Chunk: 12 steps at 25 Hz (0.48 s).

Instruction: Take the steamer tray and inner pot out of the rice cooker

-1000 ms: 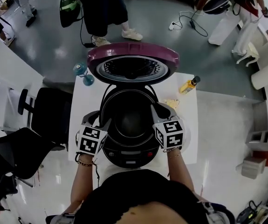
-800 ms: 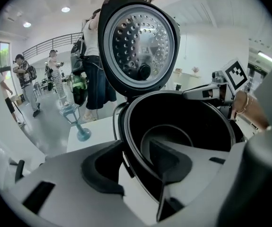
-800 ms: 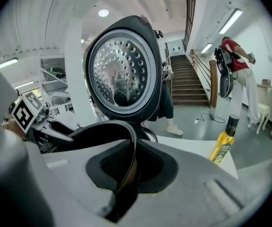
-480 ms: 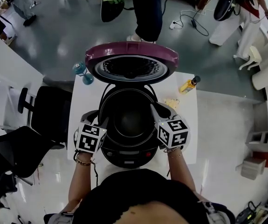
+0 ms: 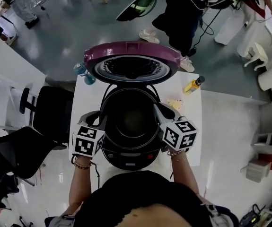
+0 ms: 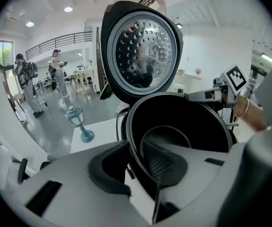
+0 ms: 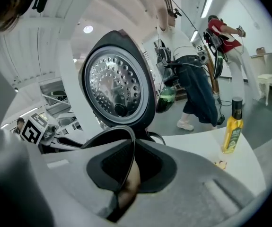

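Looking down from the head camera, I see the rice cooker [image 5: 128, 159] at the near edge of the white table [image 5: 86, 103], its maroon lid [image 5: 132, 63] standing open at the far side. The black inner pot [image 5: 131, 124] sits down inside the cooker body, not lifted out. My left gripper [image 5: 99, 120] straddles the pot's left rim, one pad outside the wall and one inside. Its jaws have just been closing, yet a sliver of white shows between the outer pad [image 6: 108, 174] and the rim, so I read it as not clamped. My right gripper [image 5: 159, 111] is on the opposite rim. Its jaws have just been closing too, and there the thin rim is pinched between both pads. Beyond the right gripper stands a yellow oil bottle [image 5: 193, 85], with a small yellow scrap [image 5: 174, 104] between it and the cooker. A blue lantern ornament [image 5: 83, 74] stands at the table's far left corner, beside the lid. A black office chair [image 5: 50, 115] is left of the table.
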Available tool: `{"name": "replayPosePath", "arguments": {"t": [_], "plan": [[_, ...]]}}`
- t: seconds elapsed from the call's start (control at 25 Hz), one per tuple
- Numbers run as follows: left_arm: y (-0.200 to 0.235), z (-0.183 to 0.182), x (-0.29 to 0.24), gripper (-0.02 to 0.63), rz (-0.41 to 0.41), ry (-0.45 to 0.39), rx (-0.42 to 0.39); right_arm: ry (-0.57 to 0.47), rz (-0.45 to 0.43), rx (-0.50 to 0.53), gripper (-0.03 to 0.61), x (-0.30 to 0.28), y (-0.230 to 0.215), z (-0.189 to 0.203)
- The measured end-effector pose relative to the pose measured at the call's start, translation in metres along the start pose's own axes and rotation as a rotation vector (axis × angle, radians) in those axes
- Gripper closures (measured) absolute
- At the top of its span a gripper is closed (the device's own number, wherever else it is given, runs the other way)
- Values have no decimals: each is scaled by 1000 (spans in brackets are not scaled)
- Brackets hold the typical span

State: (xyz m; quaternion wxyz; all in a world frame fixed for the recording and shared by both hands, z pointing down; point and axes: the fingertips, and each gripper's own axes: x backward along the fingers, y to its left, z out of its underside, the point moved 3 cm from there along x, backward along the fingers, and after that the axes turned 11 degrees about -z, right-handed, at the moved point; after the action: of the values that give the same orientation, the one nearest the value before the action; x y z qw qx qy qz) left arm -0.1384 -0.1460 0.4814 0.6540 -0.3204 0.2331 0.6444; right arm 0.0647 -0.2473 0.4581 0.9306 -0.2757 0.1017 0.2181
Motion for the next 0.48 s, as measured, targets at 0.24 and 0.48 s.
{"name": "replayPosePath", "arguments": {"t": [0.24,0.48], "plan": [[0,-5,9,536,-11,-30,53,-16,-4,19,549,6,5,-3],[1,-9,18,545,-39,-56,72,-25,4,58,549,11,12,-6]]}}
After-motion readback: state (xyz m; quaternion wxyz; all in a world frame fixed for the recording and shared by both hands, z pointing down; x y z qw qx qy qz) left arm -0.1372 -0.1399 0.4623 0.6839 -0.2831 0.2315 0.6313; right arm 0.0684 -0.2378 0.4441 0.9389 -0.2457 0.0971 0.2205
